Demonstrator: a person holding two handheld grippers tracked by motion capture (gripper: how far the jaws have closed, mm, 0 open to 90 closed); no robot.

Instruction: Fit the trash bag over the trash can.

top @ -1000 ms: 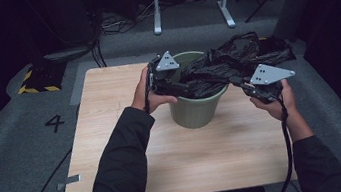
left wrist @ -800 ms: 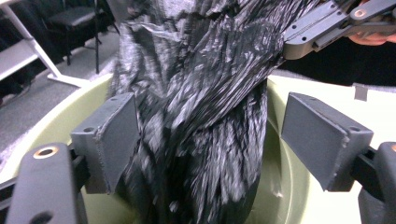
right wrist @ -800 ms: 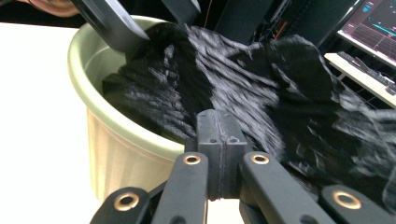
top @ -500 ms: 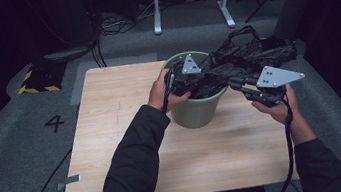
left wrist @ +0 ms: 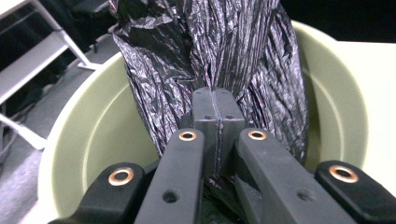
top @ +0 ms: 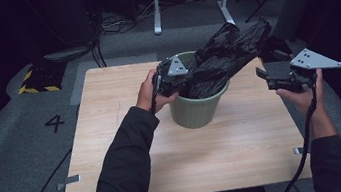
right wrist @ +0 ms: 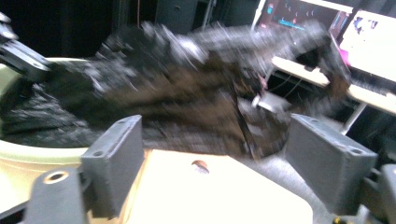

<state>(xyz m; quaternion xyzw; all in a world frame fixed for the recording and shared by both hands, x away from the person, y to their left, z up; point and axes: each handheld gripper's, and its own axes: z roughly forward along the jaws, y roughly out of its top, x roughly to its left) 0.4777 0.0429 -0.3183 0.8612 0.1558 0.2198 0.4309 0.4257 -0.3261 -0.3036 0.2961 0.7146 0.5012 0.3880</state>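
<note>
I see my left gripper (top: 172, 78) at frame centre, jaws pinching the black plastic bag (top: 223, 55) over the green bin (top: 195, 110); the bag stretches to the upper right beyond the rim. My right gripper (top: 276, 75), at the table (top: 113, 134)'s right edge, has just spread its jaws, nothing between them. Since the earlier frame it has let go of the bag and drawn right. Bare tabletop lies below and left.
</note>
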